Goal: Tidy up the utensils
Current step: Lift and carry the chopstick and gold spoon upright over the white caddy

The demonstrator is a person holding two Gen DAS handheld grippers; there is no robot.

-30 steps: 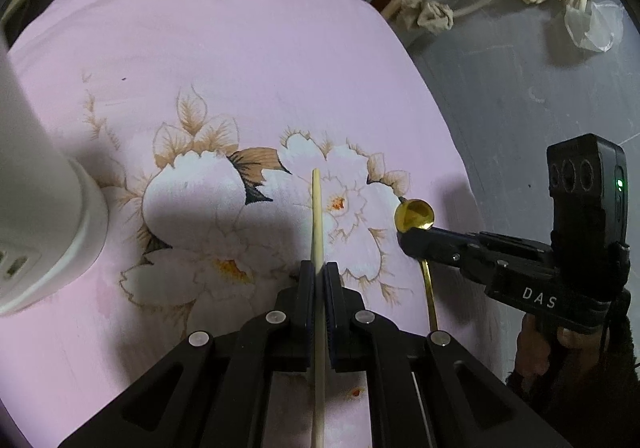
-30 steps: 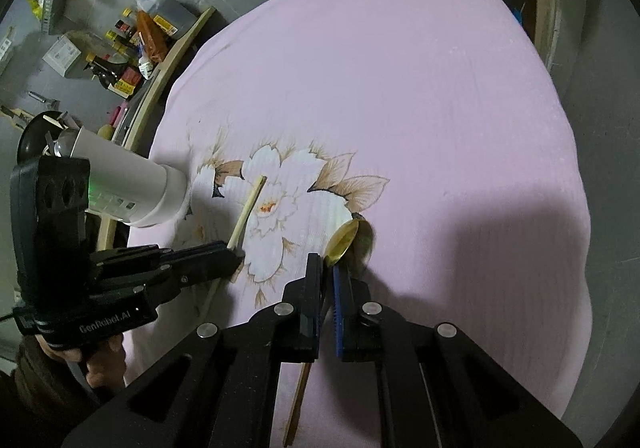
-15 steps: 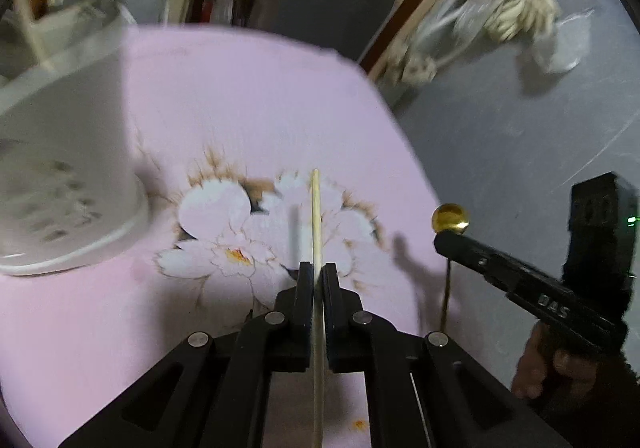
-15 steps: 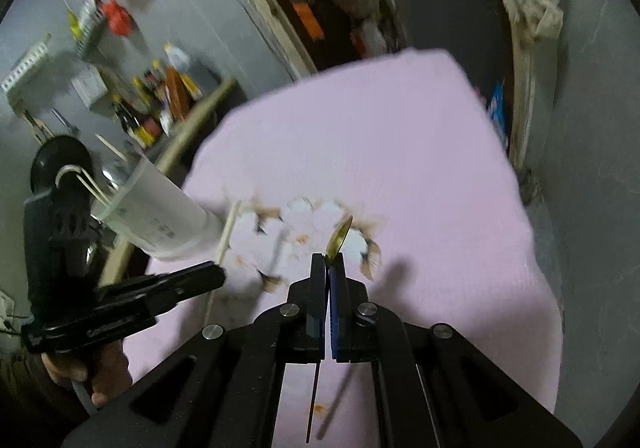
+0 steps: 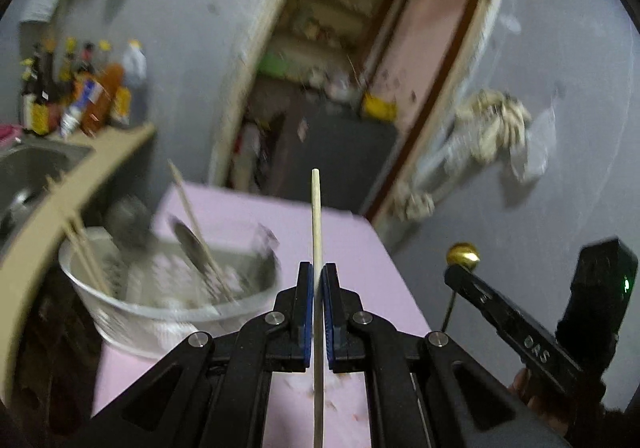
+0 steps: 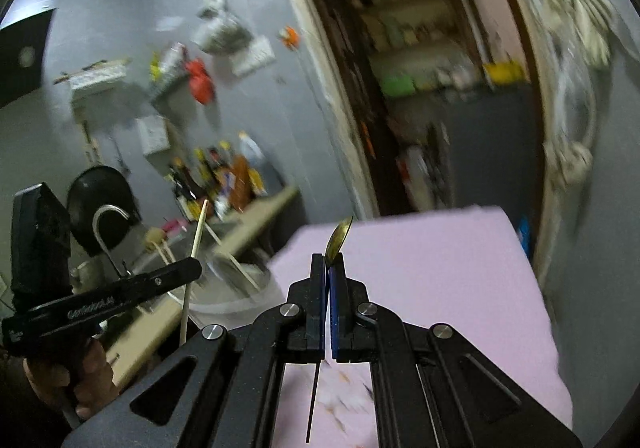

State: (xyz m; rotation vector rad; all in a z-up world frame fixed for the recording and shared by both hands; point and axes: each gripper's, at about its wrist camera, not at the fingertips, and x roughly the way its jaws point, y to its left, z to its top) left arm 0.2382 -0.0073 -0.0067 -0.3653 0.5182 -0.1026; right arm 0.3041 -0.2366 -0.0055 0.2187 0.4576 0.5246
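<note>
My left gripper (image 5: 317,272) is shut on a pale wooden chopstick (image 5: 315,216), which stands up past the fingers, lifted above the pink cloth (image 5: 352,240). My right gripper (image 6: 330,262) is shut on a gold spoon (image 6: 339,238), bowl up and thin handle hanging below. The left wrist view shows the right gripper (image 5: 454,274) with the gold spoon (image 5: 462,253) at the right. The right wrist view shows the left gripper (image 6: 192,268) with the chopstick (image 6: 196,244) at the left. A white utensil holder (image 5: 160,300) with several chopsticks and a dark spoon stands at the left, blurred.
A beige counter (image 5: 72,192) with a steel sink (image 5: 28,168) and several sauce bottles (image 5: 80,96) runs along the left. An open doorway (image 5: 348,88) with a dark cabinet lies behind the table. A hand (image 6: 84,380) holds the left gripper's grip.
Both grippers have risen off the cloth with the chopstick and the spoon and tipped up toward level. The view went from the flowered cloth to the holder, counter and doorway.
</note>
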